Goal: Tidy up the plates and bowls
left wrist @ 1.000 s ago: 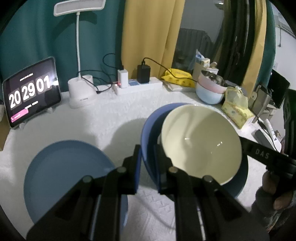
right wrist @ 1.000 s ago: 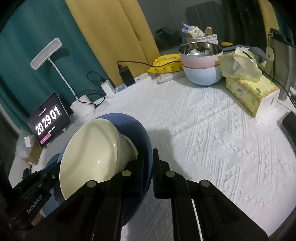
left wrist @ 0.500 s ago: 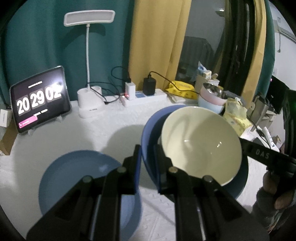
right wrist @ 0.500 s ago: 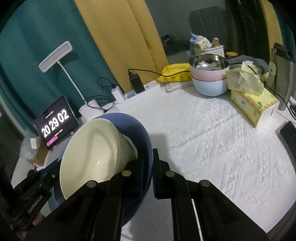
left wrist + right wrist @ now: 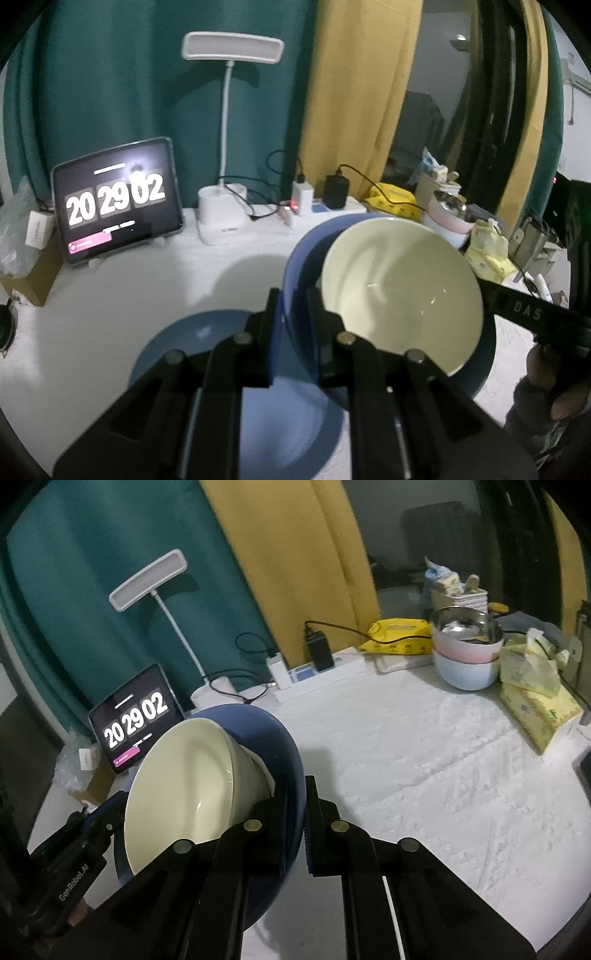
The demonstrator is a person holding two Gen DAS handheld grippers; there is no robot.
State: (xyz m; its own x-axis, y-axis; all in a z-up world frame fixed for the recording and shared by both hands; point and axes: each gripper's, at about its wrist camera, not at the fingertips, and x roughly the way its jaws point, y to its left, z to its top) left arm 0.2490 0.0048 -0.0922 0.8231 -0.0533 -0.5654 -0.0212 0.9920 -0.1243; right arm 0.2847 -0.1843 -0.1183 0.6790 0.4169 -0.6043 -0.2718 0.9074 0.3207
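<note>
A blue dish (image 5: 300,254) with a cream bowl (image 5: 399,291) resting inside it hangs tilted above the white table. My left gripper (image 5: 291,295) is shut on its near rim in the left wrist view. On the opposite rim of the blue dish (image 5: 269,723) my right gripper (image 5: 295,786) is shut too, with the cream bowl (image 5: 184,775) leaning to its left. A second blue plate (image 5: 192,343) lies flat on the table, below and left of the held dish. The other gripper's black body shows at each view's edge.
At the back stand a tablet clock (image 5: 118,206), a white desk lamp (image 5: 225,214) and a power strip (image 5: 321,672) with cables. Back right hold stacked pink and pale-blue bowls (image 5: 467,657) topped by a steel one, a tissue box (image 5: 539,709) and a yellow packet (image 5: 399,635).
Both grippers have lifted the blue dish and cream bowl higher above the table and carried them across it. In the left view the flat blue plate has slid toward the lower middle.
</note>
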